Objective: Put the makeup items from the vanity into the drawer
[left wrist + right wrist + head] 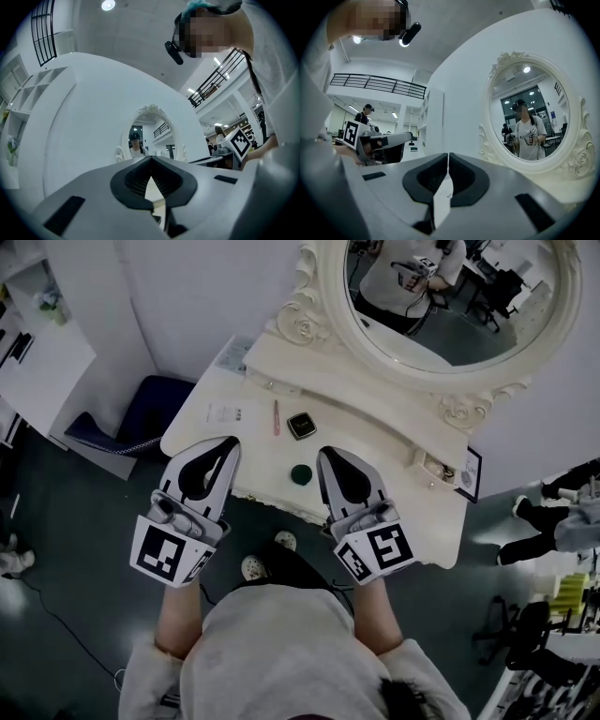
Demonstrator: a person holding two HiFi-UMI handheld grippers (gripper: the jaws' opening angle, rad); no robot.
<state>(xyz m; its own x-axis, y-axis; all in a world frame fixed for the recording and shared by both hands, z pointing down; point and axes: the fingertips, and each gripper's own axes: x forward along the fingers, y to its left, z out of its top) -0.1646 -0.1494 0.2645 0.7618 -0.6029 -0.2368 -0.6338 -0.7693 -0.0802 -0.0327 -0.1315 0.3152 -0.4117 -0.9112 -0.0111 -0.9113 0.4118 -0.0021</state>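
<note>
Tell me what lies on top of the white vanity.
On the vanity lie a paper sheet, a thin pink stick, a square dark compact and a round green jar. The left gripper and right gripper cover part of its front edge; anything there is hidden.

Person's wearing a pale grey fuzzy sweater (272, 652), sleeves (141, 685) bunched up near the elbows, plus white clog-type shoes (253, 567) with little holes on top. The left gripper (228, 442) and right gripper (327, 456) look like twins. Both have smooth light grey plastic shells (525, 187) tapering to a point, with black ribbed pads (136, 180) set in a teardrop-shaped cutout along the jaws. Each one has a white marker cube (172, 554) at the back end, with bold black square patterns on its faces. There's also a small black camera (410, 33) up at the head.
</note>
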